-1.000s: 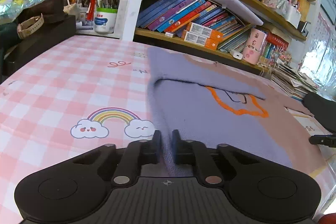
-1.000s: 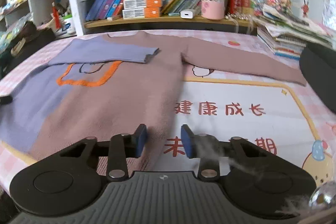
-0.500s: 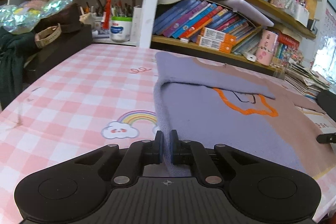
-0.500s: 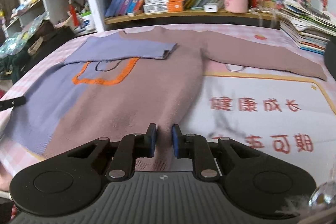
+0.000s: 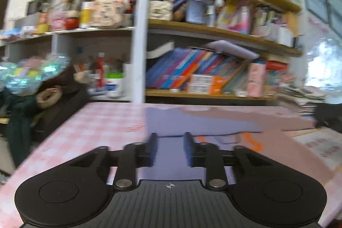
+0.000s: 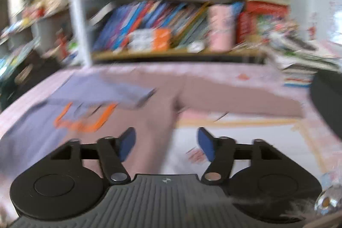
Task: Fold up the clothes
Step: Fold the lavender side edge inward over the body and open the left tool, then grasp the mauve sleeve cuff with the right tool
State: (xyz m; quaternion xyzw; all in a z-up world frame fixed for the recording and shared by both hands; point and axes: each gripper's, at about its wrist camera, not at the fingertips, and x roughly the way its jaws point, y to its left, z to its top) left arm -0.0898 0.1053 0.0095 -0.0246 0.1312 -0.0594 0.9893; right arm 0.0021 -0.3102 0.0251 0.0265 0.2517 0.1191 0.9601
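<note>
You have one pink checked worktop [image 5: 96, 121] carrying one sweater [image 6: 149, 121] spread flat, one sleeve folded across it, and your two hand-held grippers, left [image 5: 170, 147] and right [image 6: 166, 143], both gaping wide above it, holding nothing.

The sweater [image 6: 149, 121] looks soft matt knit cloth (mauve and lilac) on a smooth printed tablecloth [image 5: 100, 127].
</note>
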